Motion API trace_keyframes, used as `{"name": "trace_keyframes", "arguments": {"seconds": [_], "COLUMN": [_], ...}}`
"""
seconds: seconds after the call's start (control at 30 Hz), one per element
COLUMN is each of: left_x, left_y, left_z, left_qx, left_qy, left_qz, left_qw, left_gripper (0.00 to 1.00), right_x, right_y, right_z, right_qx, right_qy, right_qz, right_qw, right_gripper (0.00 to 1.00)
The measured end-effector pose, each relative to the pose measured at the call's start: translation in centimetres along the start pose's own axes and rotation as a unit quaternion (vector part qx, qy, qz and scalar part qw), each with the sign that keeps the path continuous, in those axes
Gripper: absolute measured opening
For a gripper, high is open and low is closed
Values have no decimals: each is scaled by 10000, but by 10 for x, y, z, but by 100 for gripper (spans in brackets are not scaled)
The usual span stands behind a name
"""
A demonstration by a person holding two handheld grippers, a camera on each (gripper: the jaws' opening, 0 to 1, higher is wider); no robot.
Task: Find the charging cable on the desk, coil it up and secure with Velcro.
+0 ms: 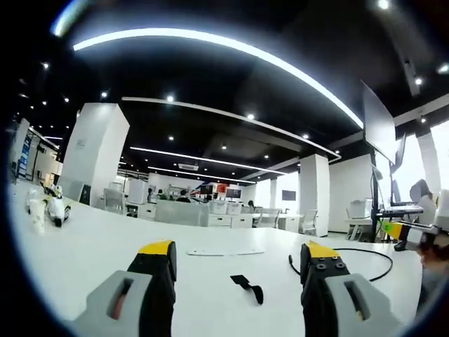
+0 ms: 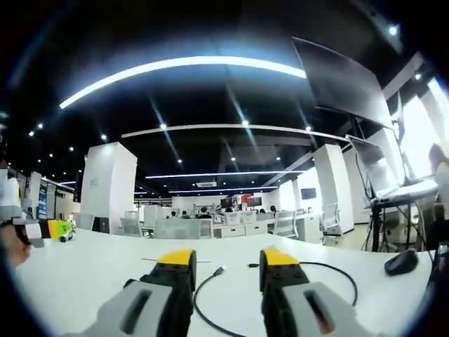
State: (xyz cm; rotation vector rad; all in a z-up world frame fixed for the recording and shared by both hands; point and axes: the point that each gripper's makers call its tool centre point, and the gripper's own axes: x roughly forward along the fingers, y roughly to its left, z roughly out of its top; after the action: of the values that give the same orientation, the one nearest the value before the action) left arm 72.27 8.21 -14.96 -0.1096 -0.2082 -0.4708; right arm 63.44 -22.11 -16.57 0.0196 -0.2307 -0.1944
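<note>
Nothing done yet: cable (image 2: 280, 281) lies loose and uncoiled on the tabletop (image 1: 105, 246), strap (image 1: 247, 286) beside it. Your left gripper (image 1: 238, 260) and right gripper (image 2: 226, 267) both have fingers apart, holding nothing. Coiling and strapping remain.

R tool (image 2: 226, 270) open, empty, above black cable (image 2: 210, 281) on white desk (image 2: 91, 270); mouse (image 2: 401, 262) far right.

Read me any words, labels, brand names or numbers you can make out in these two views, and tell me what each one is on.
None can be read.
Screens at the far end of the office: bright patches, too small and blurred to read.
White desk, black charging cable, Velcro strap and mouse: no print visible.
</note>
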Motion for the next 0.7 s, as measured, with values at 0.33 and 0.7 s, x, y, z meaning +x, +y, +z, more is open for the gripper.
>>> {"name": "trace_keyframes", "arguments": {"seconds": [0.33,0.7], "left_x": [36,81], "left_y": [-69,-133], "left_z": [4,4], "left_qx": [-350,-483], "left_qy": [94,568], "left_qz": [-1216,-2257], "left_qw": [9919,9713], "left_gripper": [72,72], "right_x": [12,17], "right_y": [-27,-46], "right_z": [-5,7], "right_qx": [-57,-164], "right_qy": [122,61], "right_qz": [-190,-276], "right_qw": [9997,9995], "right_gripper": [34,34]}}
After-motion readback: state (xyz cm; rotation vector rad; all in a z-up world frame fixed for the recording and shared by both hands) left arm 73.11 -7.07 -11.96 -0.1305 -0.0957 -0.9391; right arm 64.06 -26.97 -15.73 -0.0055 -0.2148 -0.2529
